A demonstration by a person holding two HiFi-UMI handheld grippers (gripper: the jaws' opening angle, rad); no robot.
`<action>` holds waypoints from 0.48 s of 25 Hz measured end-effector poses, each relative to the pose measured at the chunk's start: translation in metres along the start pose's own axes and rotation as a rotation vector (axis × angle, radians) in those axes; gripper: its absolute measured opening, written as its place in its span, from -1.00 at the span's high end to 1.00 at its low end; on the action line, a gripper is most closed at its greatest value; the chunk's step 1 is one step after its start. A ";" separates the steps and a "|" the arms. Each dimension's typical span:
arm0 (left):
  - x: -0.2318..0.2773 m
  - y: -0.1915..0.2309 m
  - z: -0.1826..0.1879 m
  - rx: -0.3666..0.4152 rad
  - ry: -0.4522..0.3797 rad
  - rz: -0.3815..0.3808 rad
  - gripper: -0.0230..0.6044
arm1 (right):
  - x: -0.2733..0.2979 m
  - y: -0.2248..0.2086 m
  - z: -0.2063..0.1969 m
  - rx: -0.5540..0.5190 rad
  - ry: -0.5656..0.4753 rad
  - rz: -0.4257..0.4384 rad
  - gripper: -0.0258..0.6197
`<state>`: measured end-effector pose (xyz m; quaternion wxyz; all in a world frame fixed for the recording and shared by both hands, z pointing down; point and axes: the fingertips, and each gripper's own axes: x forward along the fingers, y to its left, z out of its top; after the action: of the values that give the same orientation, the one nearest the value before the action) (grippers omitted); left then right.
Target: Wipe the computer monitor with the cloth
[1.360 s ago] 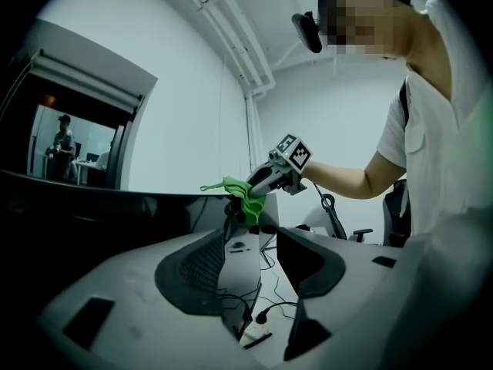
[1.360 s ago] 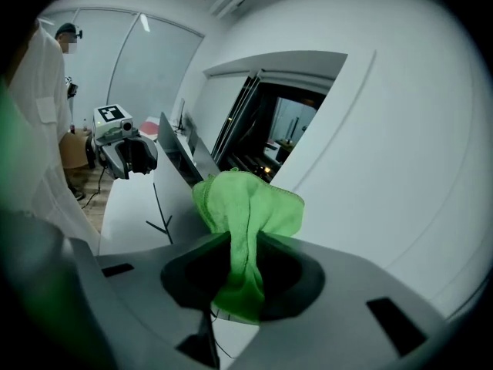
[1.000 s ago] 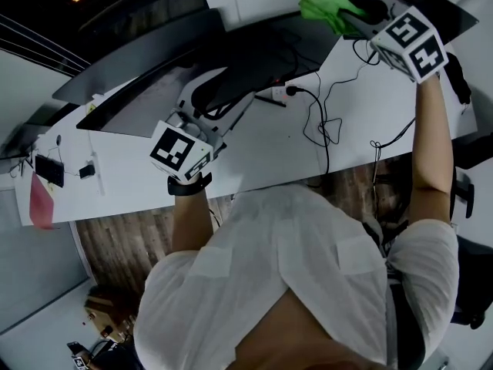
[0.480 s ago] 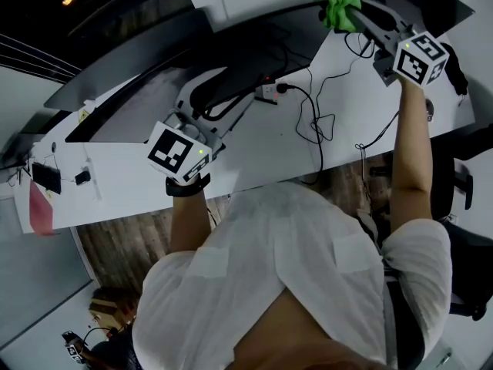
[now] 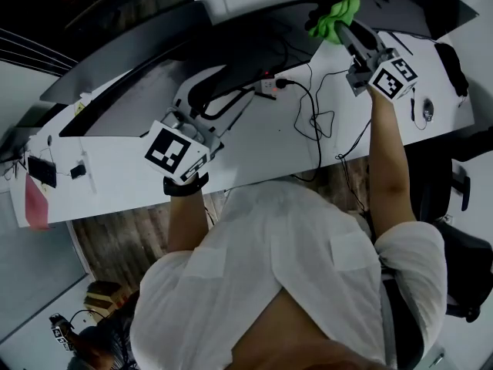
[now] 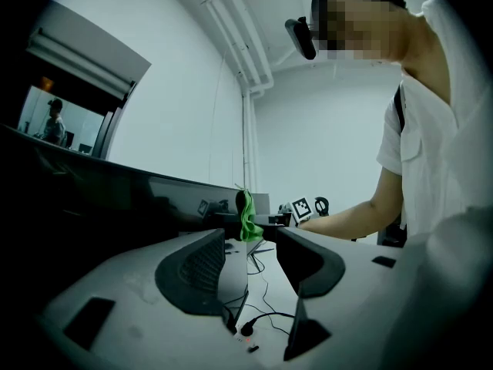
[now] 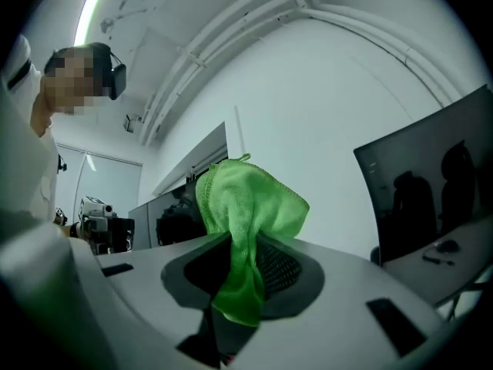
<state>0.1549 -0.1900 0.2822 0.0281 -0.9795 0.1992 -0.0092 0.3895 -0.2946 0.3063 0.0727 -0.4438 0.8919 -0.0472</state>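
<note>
My right claw (image 7: 243, 264) is clamped on the green cloth (image 7: 250, 199), up at the right end of the monitor (image 5: 231, 48); my left claw (image 6: 250, 245) gapes empty above the desk (image 5: 262, 145). If I push too hard I could rock the screen, or the cloth could slip from its pinch

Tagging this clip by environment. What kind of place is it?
Probably an office or lab workspace: a long white desk carries a wide dark monitor and a power strip with trailing cables, and an office chair stands beside it. The right gripper holds a green cloth.
</note>
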 end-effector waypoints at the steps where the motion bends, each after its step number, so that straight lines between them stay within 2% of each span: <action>1: -0.001 0.000 -0.001 -0.002 0.001 0.002 0.27 | -0.001 -0.002 -0.009 0.001 0.020 -0.010 0.60; 12: -0.014 0.002 -0.017 -0.029 0.028 0.033 0.28 | -0.009 -0.022 -0.116 0.072 0.255 -0.104 0.61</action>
<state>0.1408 -0.1872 0.2991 0.0115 -0.9761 0.2160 -0.0194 0.3926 -0.2988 0.4246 -0.0279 -0.4770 0.8674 -0.1391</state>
